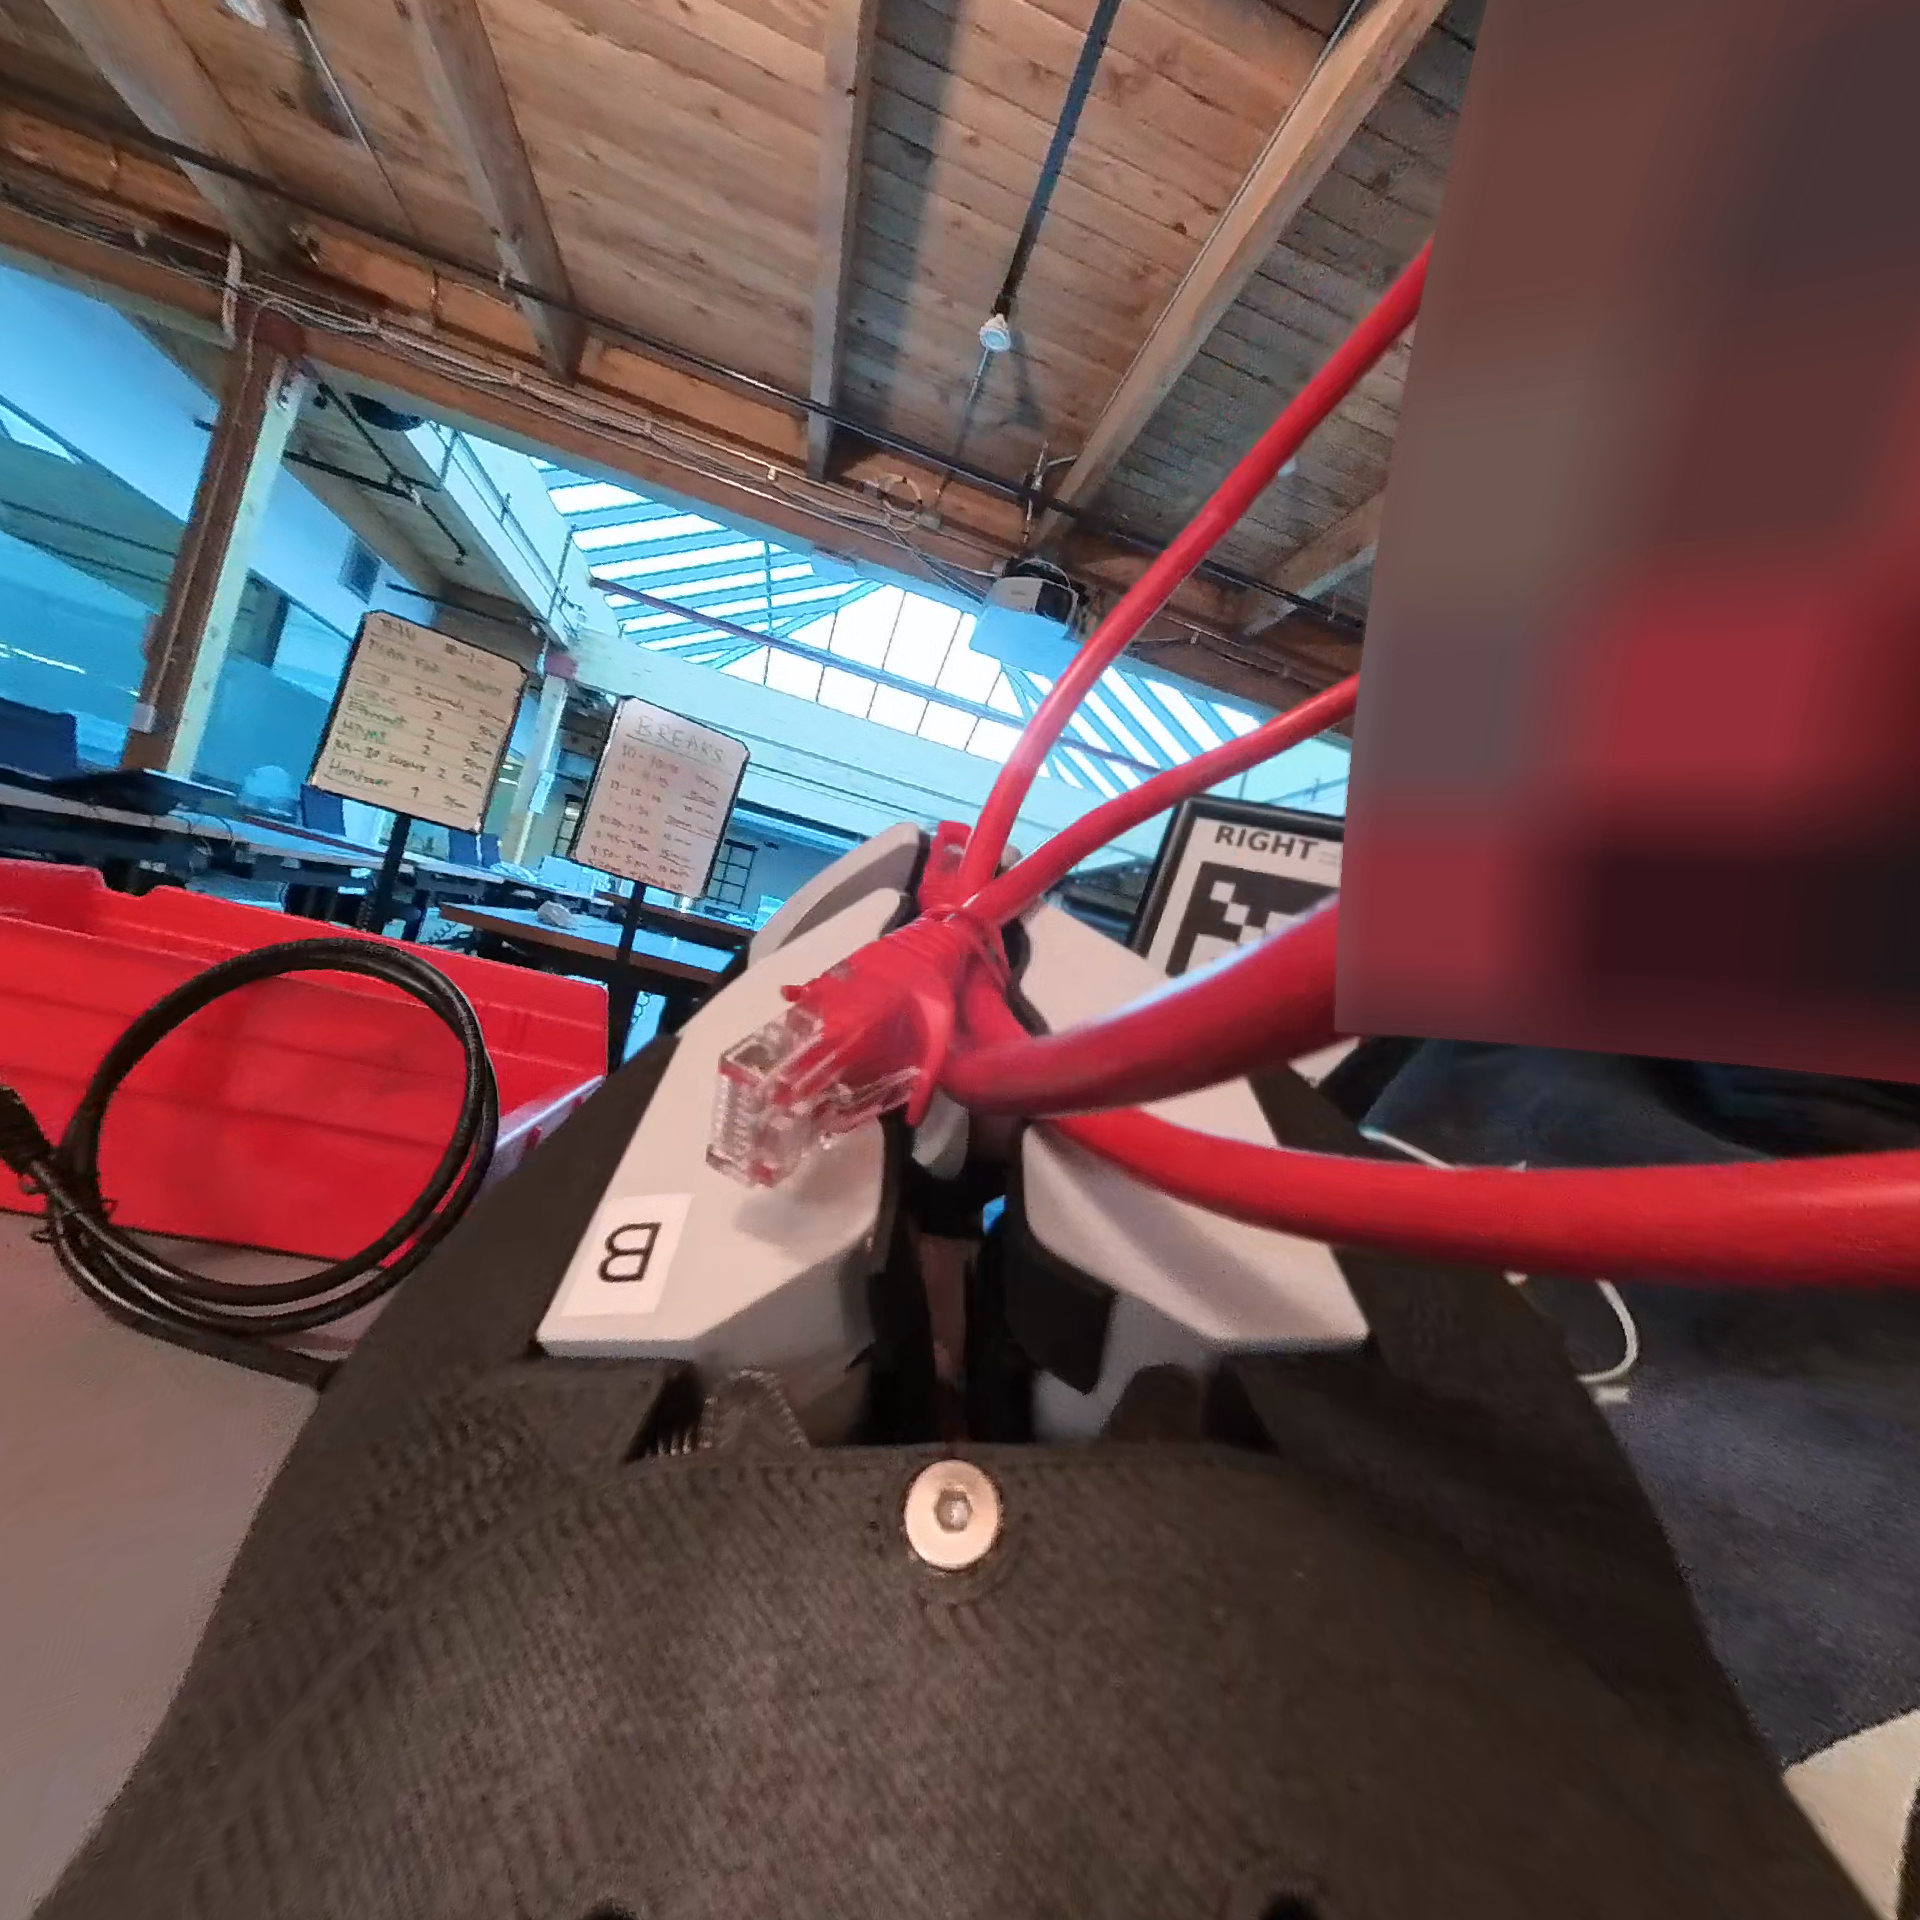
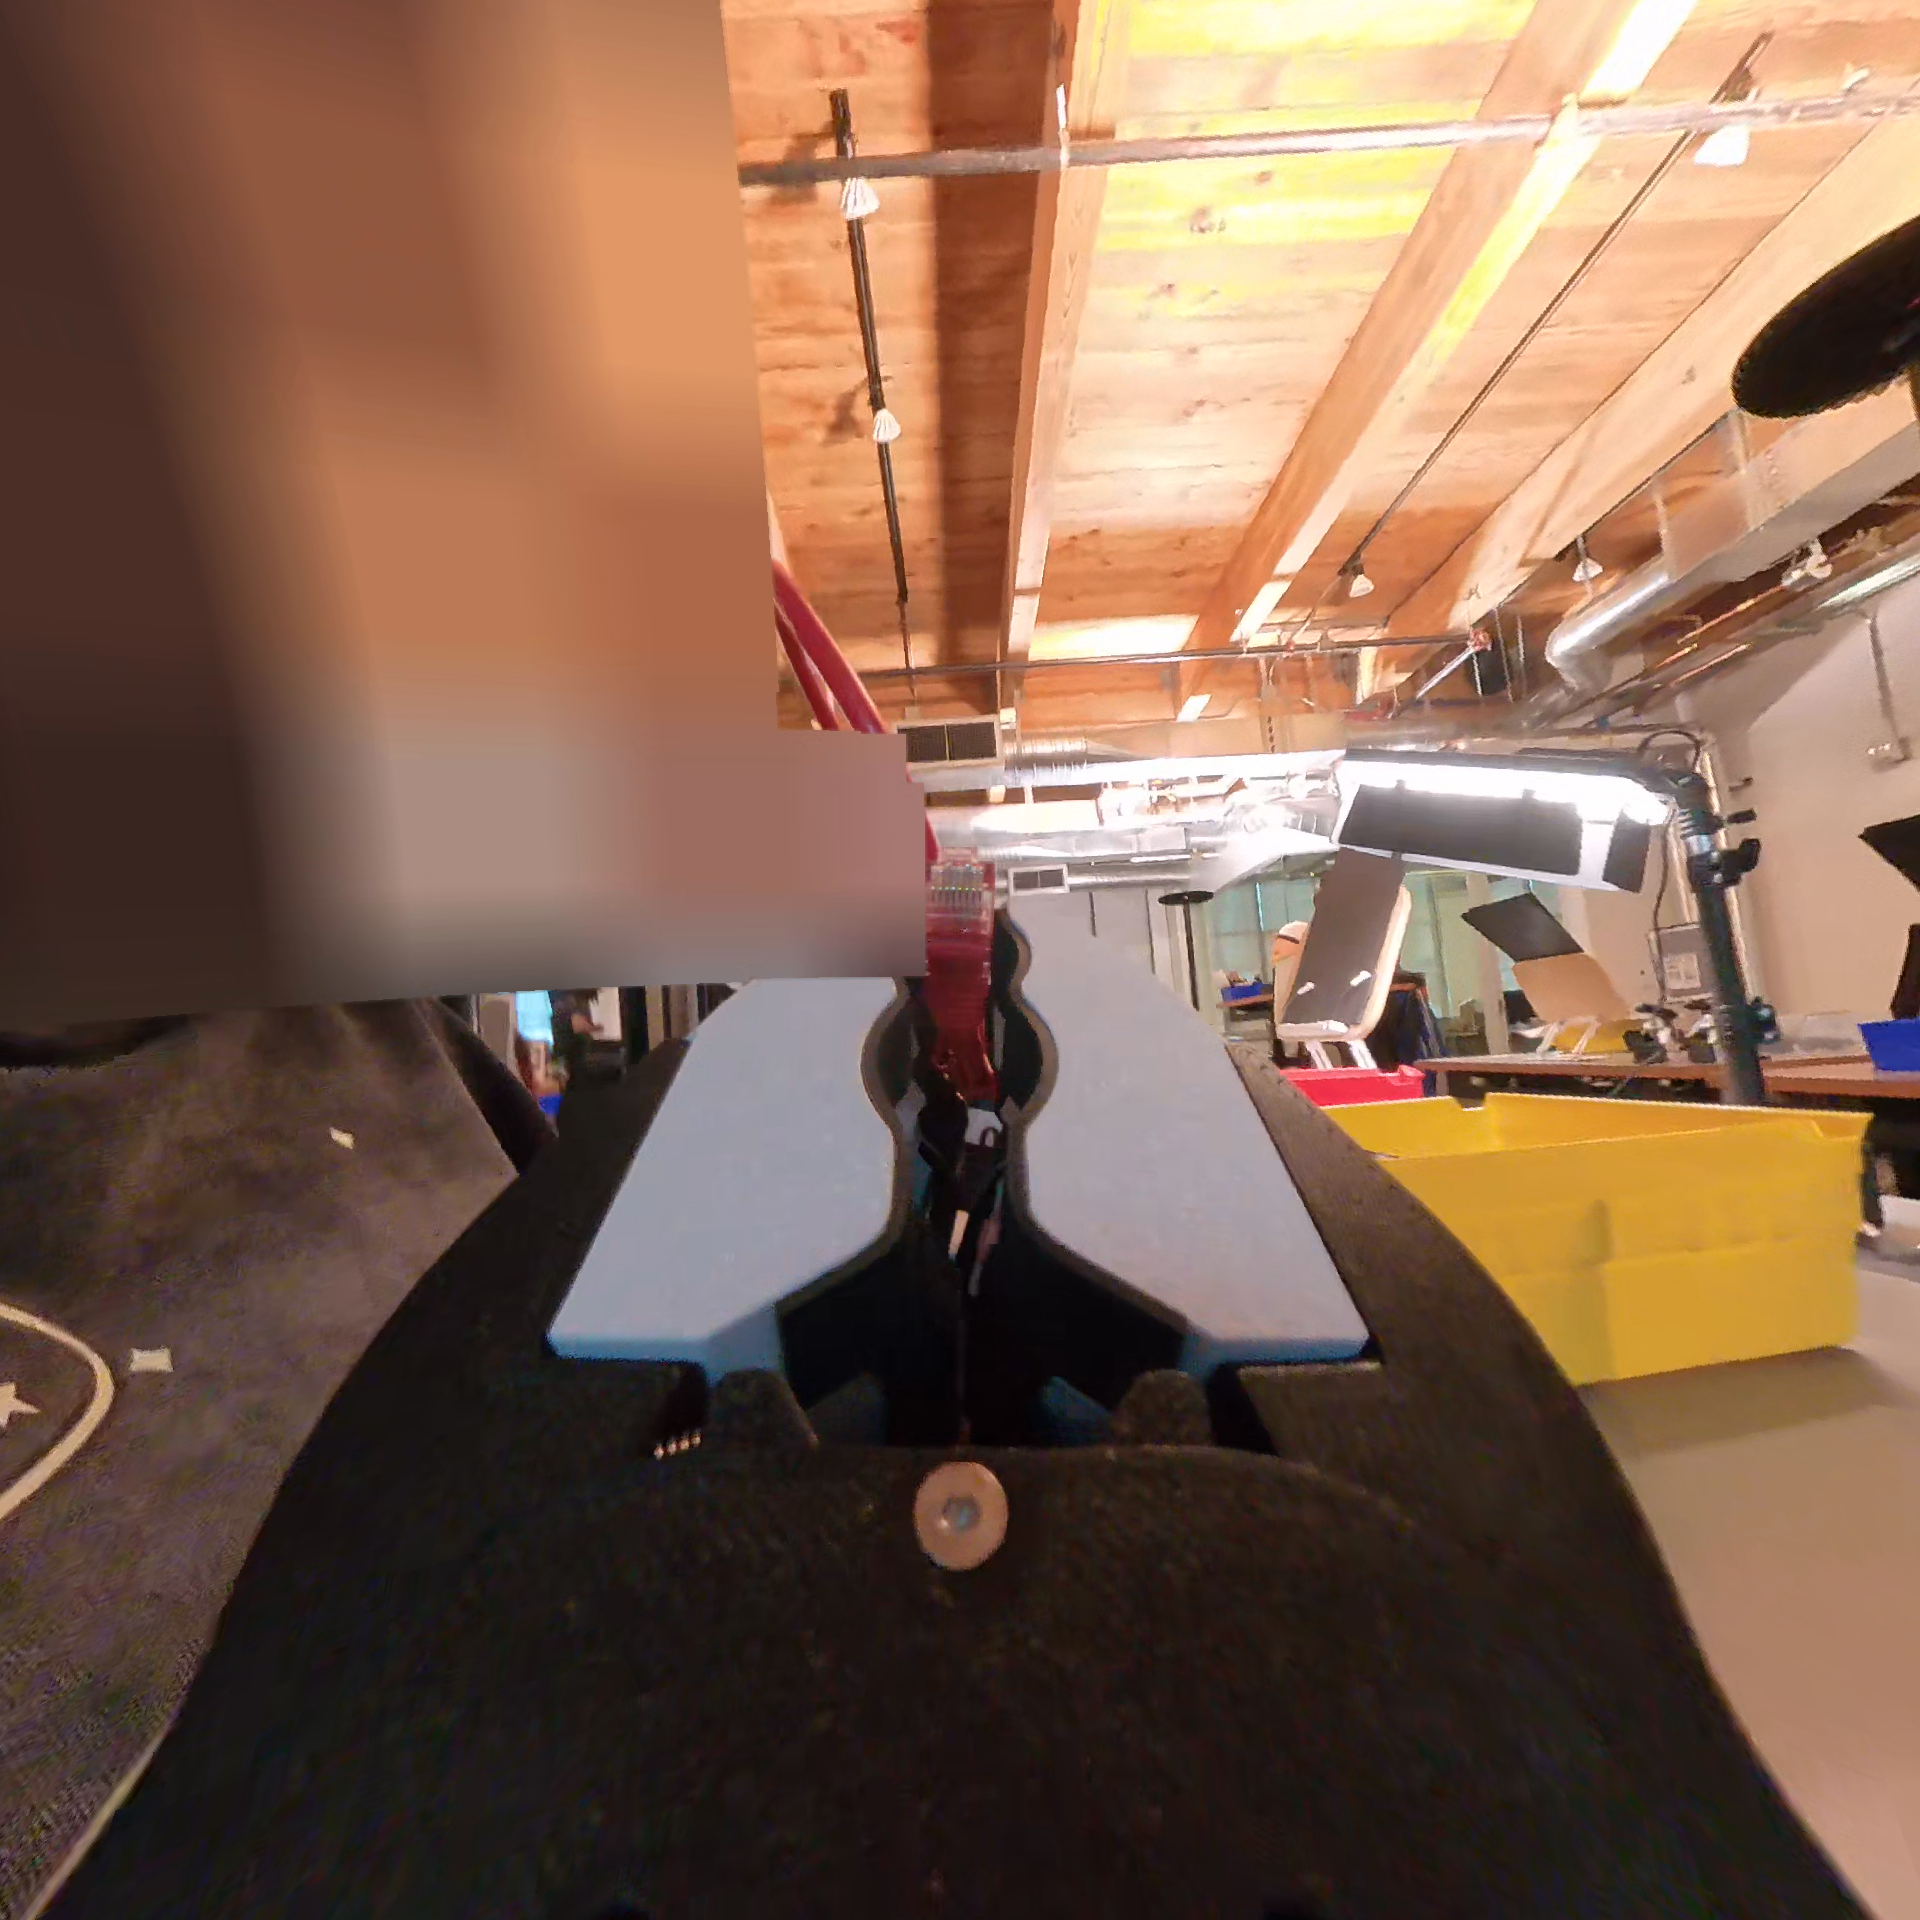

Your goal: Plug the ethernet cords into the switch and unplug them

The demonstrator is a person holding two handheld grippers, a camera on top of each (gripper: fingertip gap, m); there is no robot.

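Note:
In the left wrist view my left gripper has grey fingers and is shut on a coiled red ethernet cord near its tie. One clear plug of that cord sticks out to the left over the left finger. Red loops rise to the upper right. In the right wrist view my right gripper has blue-grey fingers and is shut on a red ethernet plug that points up past the fingertips. Both views tilt up toward the wooden ceiling. No switch is in view.
A coiled black cable lies on the grey table in front of a red bin. A marker panel stands just behind the left fingers. A yellow bin sits on the table at right. A person's dark clothing is close by. My two grippers' fingertips are within a few centimetres of each other.

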